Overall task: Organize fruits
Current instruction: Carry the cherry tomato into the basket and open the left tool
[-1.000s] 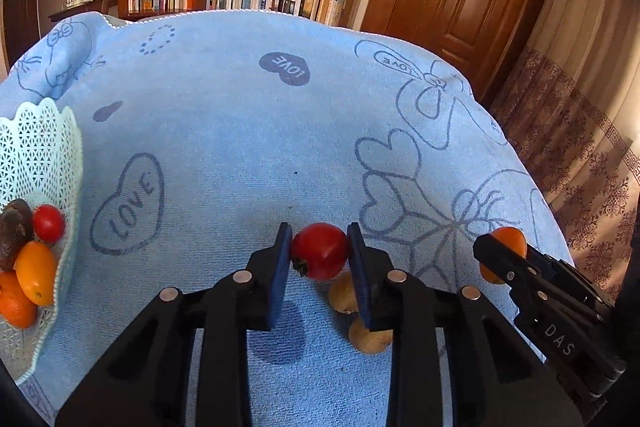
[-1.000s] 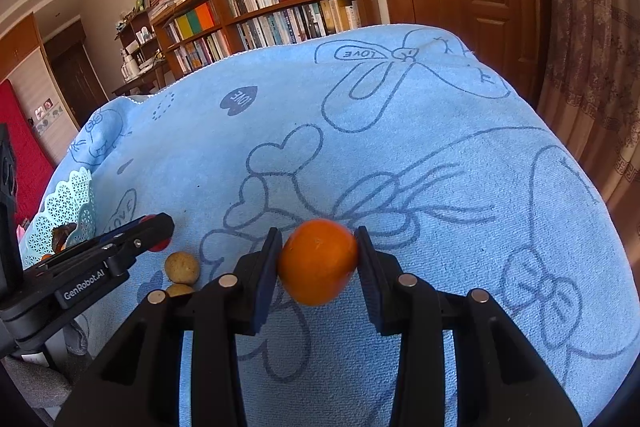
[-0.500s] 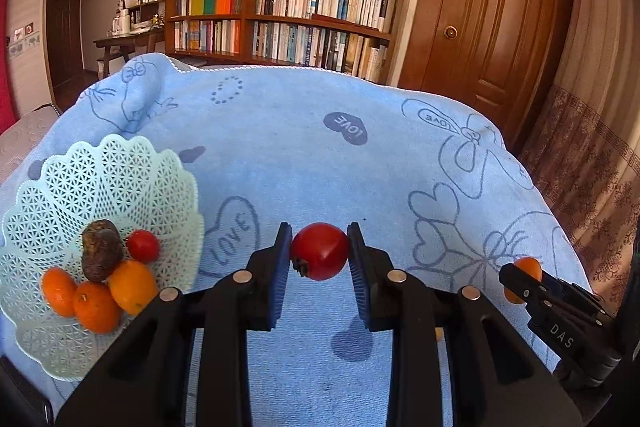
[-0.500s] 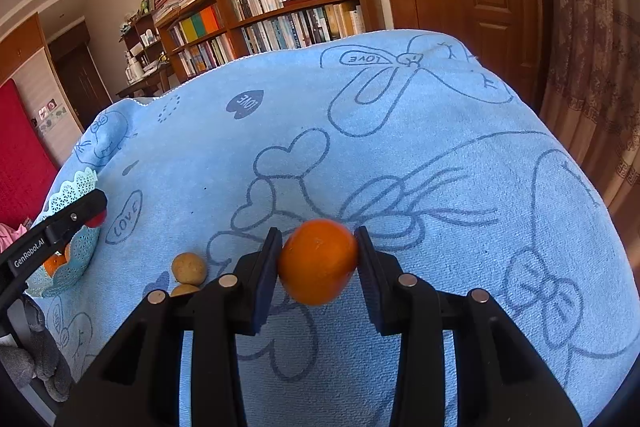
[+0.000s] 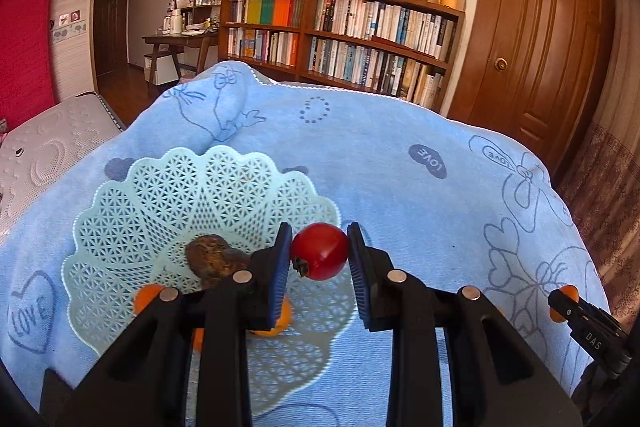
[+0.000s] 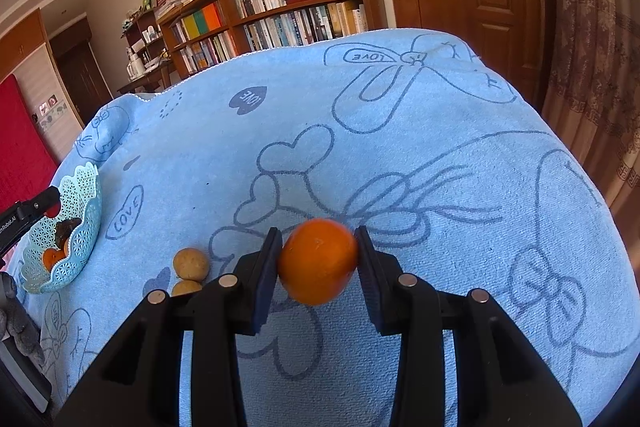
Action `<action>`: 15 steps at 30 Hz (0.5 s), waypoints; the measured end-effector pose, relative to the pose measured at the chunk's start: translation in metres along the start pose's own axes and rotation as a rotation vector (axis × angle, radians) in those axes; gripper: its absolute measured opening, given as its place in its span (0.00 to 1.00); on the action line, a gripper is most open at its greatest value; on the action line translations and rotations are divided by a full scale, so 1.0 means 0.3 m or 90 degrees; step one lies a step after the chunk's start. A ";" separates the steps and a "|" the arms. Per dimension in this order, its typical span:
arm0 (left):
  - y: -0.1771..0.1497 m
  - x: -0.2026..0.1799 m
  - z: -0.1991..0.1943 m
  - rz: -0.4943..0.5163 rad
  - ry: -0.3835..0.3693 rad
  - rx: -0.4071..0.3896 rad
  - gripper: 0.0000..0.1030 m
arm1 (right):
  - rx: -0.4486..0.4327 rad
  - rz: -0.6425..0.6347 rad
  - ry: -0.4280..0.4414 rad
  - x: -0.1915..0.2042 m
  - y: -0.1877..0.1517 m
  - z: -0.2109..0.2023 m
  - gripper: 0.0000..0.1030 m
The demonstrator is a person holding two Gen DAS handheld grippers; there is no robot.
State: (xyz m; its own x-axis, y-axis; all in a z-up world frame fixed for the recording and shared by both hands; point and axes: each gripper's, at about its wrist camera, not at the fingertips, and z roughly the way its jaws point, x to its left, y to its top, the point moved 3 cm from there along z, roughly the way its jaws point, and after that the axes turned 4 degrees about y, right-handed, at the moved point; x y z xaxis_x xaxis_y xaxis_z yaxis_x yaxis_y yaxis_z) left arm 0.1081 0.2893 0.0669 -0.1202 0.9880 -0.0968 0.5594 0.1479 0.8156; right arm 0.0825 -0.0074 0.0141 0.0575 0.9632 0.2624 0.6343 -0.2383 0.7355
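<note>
Two gripped fruits: red tomato point(image 5: 320, 251) above basket point(image 5: 132, 227), orange point(image 6: 318, 261) apart.

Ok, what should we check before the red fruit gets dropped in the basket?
1. Left tool grips the red fruit: ok.
2. Fruit is over the basket: ok, near its right rim.
3. Room in the basket beside the brown fruit: ok.
4. Right tool holds the orange clear of the basket: ok.
5. Drop height is gentle: cannot tell.
</note>
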 end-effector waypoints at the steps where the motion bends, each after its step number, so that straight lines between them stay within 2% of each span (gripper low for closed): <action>1: 0.003 0.024 -0.002 -0.007 0.007 -0.002 0.28 | 0.000 0.000 0.000 0.000 0.000 0.000 0.37; 10: -0.003 0.199 0.005 -0.054 0.066 -0.004 0.28 | -0.001 0.000 -0.002 0.001 -0.003 0.002 0.37; 15: 0.000 0.248 0.012 -0.070 0.080 -0.004 0.28 | -0.001 -0.003 -0.002 0.004 -0.005 0.003 0.37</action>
State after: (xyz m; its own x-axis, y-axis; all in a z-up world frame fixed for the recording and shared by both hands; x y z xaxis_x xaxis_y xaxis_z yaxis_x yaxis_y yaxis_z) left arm 0.1022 0.3630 0.0576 -0.2830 0.9524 -0.1135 0.5324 0.2544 0.8074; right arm 0.0824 -0.0059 0.0127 0.0565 0.9647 0.2571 0.6329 -0.2338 0.7381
